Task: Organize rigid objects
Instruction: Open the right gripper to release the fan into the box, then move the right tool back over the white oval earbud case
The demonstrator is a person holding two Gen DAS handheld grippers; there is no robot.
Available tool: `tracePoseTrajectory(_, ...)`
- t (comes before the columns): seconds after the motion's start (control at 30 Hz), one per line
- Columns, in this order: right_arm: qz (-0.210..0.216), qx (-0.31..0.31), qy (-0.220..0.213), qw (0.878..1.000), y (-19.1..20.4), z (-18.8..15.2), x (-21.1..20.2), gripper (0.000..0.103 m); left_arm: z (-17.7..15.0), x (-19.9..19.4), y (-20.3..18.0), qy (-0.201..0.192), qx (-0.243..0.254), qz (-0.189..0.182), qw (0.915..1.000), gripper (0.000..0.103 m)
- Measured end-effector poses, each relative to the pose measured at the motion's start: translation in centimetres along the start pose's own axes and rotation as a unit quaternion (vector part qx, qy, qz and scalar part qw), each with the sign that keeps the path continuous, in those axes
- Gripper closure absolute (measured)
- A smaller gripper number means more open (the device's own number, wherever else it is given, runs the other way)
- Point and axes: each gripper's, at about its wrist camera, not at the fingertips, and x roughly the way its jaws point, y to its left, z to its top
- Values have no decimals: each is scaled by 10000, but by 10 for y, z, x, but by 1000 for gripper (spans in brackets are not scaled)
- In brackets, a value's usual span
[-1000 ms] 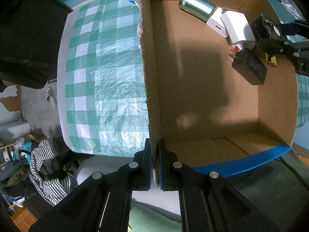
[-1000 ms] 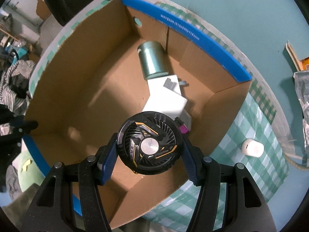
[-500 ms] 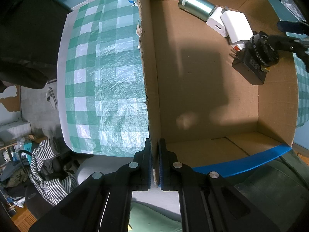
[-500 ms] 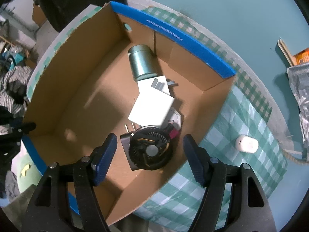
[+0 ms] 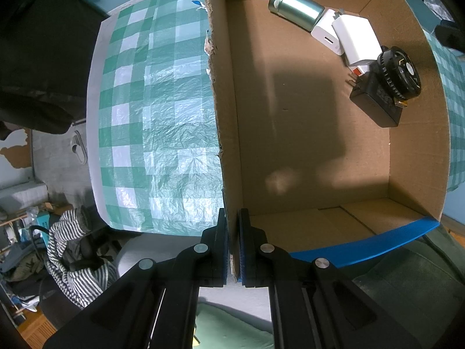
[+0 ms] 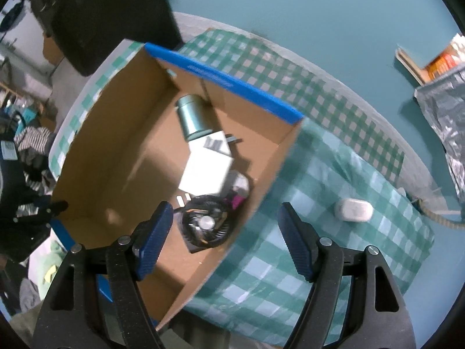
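The left gripper (image 5: 232,244) is clamped on the near wall of the cardboard box (image 5: 223,133), pinching its torn edge. The right gripper (image 6: 223,232) has just been opening and hangs released, nothing between its pads. Below it the black fan (image 6: 205,226) lies in the box on a black adapter (image 5: 375,101). Farther in lie white chargers (image 5: 354,40) and a metal cylinder (image 5: 296,8). A white case (image 6: 353,210) rests on the checked tablecloth (image 6: 334,203), right of the box.

Checked tablecloth (image 6: 343,180) under cardboard box (image 6: 122,133)
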Motion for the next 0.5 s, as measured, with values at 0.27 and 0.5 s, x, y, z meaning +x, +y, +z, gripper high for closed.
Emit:
tracePoseTrajectory(0.27, -120, 618, 35, 9980, -50, -5, -2, 28, 0, 0, 0, -1, 1, 0, 10000, 97)
tracePoseTrajectory(0.5, -368, 1032, 226, 9937, -93, -12, 15, 28, 0, 0, 0, 3, 6, 6, 10000, 97)
